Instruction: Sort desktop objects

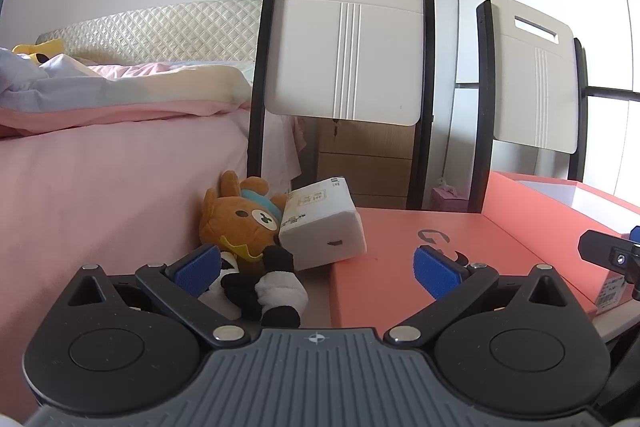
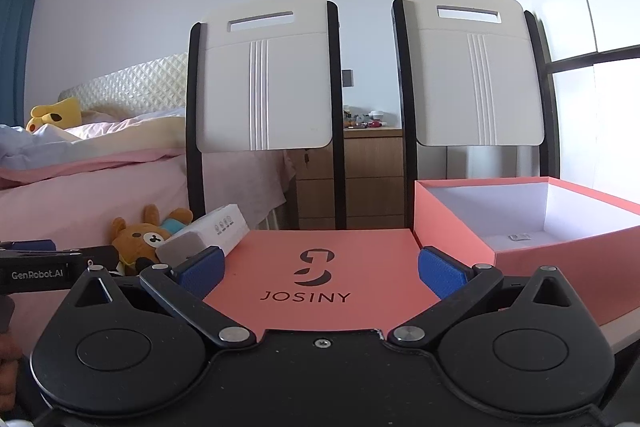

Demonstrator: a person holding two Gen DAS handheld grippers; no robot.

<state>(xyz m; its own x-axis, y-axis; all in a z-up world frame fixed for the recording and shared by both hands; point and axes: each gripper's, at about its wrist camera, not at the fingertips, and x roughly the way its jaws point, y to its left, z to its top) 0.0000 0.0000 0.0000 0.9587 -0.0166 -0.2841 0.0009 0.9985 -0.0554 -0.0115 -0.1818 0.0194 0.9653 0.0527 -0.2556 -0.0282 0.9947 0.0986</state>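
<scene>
Both grippers are held spread wide, empty. A plush bear [image 1: 244, 227] is seen just beyond the left gripper's [image 1: 316, 269] left finger, touching a tissue pack [image 1: 322, 227]. A coral lid [image 2: 320, 275] lies between the right gripper's [image 2: 320, 273] fingers.

Home bedroom: bed [image 1: 100, 155], quilted headboard [image 1: 160, 33].

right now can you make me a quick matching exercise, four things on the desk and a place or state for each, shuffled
Things:
1. plush bear
2. tissue pack
3. box lid
4. open box

Places or states:
A. lying flat, logo up
B. far right, nearly empty
C. far left, by the bed
D. leaning against the bear, beside the lid

Pairs: 1-C, 2-D, 3-A, 4-B
</scene>
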